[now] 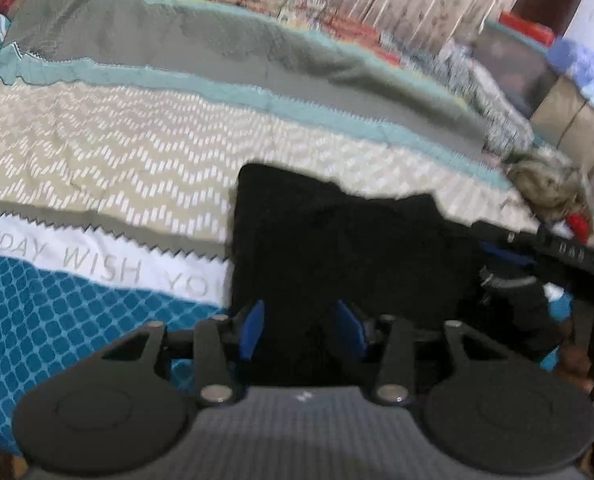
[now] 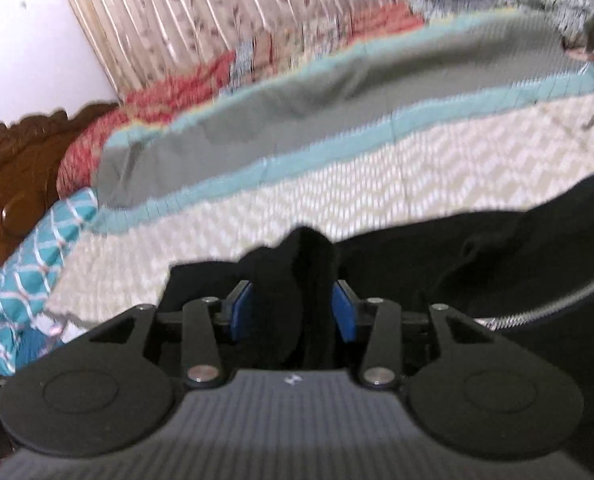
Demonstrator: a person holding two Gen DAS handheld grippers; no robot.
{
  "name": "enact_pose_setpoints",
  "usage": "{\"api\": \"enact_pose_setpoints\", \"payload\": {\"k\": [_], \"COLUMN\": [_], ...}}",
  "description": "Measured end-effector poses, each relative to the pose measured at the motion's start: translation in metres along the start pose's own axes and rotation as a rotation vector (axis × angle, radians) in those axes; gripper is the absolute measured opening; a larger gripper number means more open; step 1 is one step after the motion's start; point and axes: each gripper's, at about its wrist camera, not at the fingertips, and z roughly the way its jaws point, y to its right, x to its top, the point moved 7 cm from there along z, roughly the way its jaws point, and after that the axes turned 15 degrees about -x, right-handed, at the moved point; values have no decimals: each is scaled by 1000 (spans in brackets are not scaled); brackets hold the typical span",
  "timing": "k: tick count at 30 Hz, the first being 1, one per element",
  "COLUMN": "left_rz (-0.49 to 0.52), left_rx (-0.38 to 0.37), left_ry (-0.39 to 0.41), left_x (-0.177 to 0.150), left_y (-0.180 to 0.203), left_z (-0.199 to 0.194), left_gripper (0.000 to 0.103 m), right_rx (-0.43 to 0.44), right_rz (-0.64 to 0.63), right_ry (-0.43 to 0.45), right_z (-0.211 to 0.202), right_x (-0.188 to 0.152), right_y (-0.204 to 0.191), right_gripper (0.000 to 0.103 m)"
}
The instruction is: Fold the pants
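A bed (image 1: 137, 148) with a striped, patterned cover fills the room; pleated floral curtains (image 2: 201, 20) hang behind, beside a carved wooden headboard (image 2: 21, 168) and a pale wall (image 2: 21, 32).

Pants (image 1: 337, 248) are lying on the bedspread (image 1: 117, 168), at its near edge. Curtain (image 2: 225, 20) is hanging behind the bedspread; headboard (image 2: 21, 168) is standing at its left end.
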Motion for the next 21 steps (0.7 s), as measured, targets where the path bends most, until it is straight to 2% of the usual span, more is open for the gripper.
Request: {"api": "enact_pose_setpoints", "payload": {"k": [2,3,5,8,10,11,13,18,21], "left_rz": [21,35,65,78,52,44,42,10,19], "left_rx": [-35,-51,-72,-35,14,7,-3,-17,-19], "left_ry": [24,24,1,-84,-160,-151,-140,-104,-87], "left_x": [5,6,3,-12,-27,-28,-26,-20,-17], "left_y": [11,16,25,23,10,9,9,9,12], "left_z": [-3,-1,6,27,43,43,38,25,22], "left_gripper": [41,42,42,42,42,42,42,44,45], "right_rx": [37,63,95,35,40,46,42,73,88], "right_rz": [-12,-28,-70,-106,-55,-46,-65,-77,-80], "right_ry": [6,-10,-64,-224,-239,-253,-244,-117,-98], "right_z": [0,1,8,36,42,42,40,14,8], "right_x": [-4,-9,-21,-53,-57,-53,-45,-24,-24], "right_y": [-15,-20,-26,-19,-11,-10,-12,-18,-19], "right_gripper": [41,34,29,29,27,27,27,31,31]}}
